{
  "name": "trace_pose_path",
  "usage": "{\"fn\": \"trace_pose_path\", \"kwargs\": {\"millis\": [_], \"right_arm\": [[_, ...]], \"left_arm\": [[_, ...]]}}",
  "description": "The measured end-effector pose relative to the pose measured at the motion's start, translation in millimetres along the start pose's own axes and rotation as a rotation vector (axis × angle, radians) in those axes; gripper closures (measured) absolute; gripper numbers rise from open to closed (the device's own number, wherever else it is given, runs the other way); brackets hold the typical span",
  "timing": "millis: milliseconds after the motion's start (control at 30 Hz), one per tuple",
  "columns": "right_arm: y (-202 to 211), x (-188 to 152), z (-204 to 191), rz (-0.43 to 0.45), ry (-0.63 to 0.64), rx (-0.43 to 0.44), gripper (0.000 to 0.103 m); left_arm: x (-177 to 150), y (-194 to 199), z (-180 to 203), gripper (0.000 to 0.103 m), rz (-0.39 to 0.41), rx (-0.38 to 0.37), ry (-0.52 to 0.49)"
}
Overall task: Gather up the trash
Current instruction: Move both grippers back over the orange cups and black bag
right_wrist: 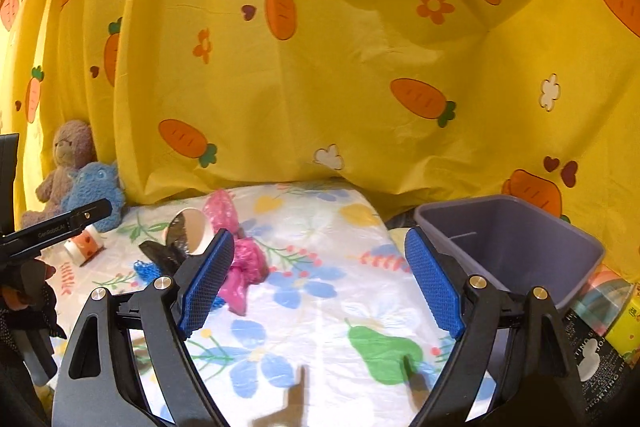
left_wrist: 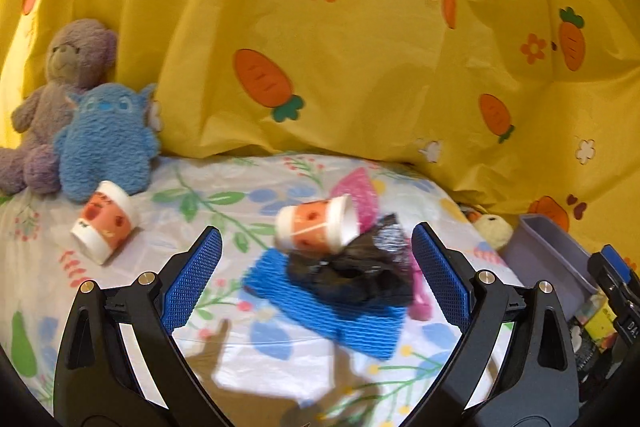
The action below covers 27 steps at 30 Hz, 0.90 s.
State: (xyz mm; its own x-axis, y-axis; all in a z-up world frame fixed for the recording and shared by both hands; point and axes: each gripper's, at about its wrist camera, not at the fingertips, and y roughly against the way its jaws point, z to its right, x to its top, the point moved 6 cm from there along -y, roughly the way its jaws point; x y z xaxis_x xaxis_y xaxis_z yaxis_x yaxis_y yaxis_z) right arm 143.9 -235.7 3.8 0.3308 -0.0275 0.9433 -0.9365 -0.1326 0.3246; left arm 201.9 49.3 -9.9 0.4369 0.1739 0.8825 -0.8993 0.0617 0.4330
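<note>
On the flowered bedsheet (left_wrist: 240, 359) lies a heap of trash: an orange-and-white paper cup (left_wrist: 316, 225) on its side, a crumpled black bag (left_wrist: 360, 267), a blue foam net (left_wrist: 324, 307) and a pink wrapper (left_wrist: 362, 193). A second paper cup (left_wrist: 106, 227) lies to the left by the plush toys. My left gripper (left_wrist: 316, 275) hovers open just short of the heap, nothing between its pads. My right gripper (right_wrist: 320, 279) is open over bare sheet, with the pink wrapper (right_wrist: 240, 267) by its left finger. The heap's cup (right_wrist: 190, 229) shows its open mouth there.
A grey-purple bin (right_wrist: 516, 247) stands off the bed's right edge, also seen as the bin (left_wrist: 548, 259) in the left wrist view. A purple teddy (left_wrist: 60, 95) and blue plush (left_wrist: 106, 143) sit at the back left. A yellow carrot-print cloth (left_wrist: 360, 47) hangs behind. Boxes (right_wrist: 616, 331) lie beside the bin.
</note>
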Motion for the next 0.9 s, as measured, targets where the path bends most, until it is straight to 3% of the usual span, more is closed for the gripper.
{"fn": "trace_pose_path", "kwargs": {"millis": [233, 367, 600, 900], "right_arm": [[-24, 0, -65, -0.042, 0.055, 0.122, 0.019], [-42, -7, -95, -0.073, 0.099, 0.166, 0.019], [-81, -23, -126, -0.152, 0.127, 0.212, 0.02], [-105, -27, -136, -0.187, 0.152, 0.242, 0.021]], "left_arm": [[4, 3, -103, 0.009, 0.012, 0.193, 0.101], [3, 1, -141, 0.009, 0.0, 0.227, 0.158], [7, -17, -171, 0.009, -0.023, 0.251, 0.106], [-3, -63, -208, 0.009, -0.147, 0.295, 0.072]]}}
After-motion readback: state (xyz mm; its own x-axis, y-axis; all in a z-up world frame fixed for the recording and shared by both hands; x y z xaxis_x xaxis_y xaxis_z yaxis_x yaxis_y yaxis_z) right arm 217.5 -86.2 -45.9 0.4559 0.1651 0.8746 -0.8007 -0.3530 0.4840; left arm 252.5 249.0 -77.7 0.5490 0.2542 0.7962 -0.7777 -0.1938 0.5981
